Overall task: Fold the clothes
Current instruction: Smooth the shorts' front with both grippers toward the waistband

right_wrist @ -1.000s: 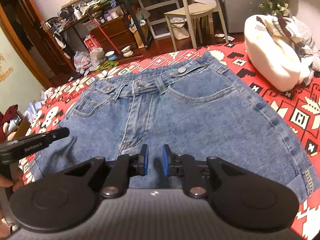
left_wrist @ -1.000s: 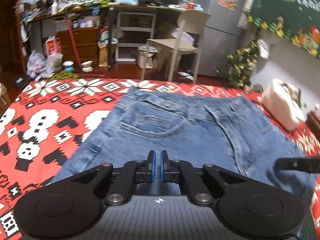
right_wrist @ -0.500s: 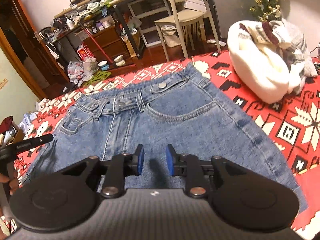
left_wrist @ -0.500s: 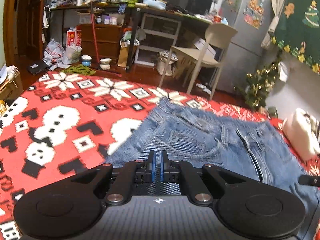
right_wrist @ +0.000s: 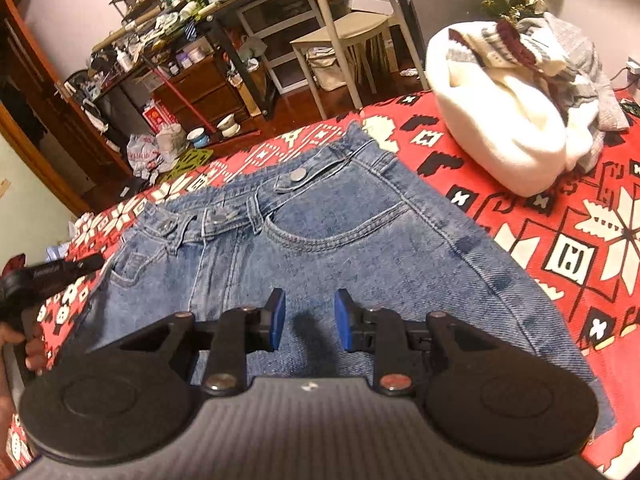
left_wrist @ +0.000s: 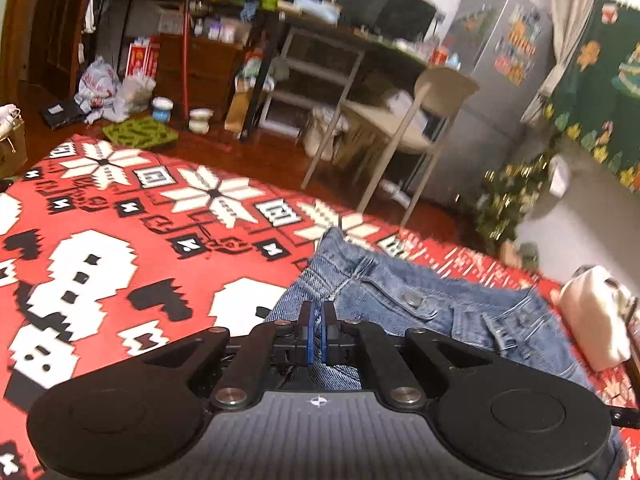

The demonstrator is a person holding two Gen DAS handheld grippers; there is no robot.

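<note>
On the red patterned blanket (right_wrist: 568,256) denim shorts (right_wrist: 340,232) are lying flat, the left gripper (left_wrist: 316,334) nearly closed at their left edge, the right gripper (right_wrist: 310,322) hovering open mid-fabric; pinching hems squarely is advisable.

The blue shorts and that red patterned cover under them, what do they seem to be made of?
The shorts look like denim: matte faded blue with a diagonal weave, heavy stitched seams and metal buttons. The red cover looks like a soft knit or fleece blanket; its white and black snowflake pattern has stepped, blocky edges, though which fabric it is cannot be told.
</note>
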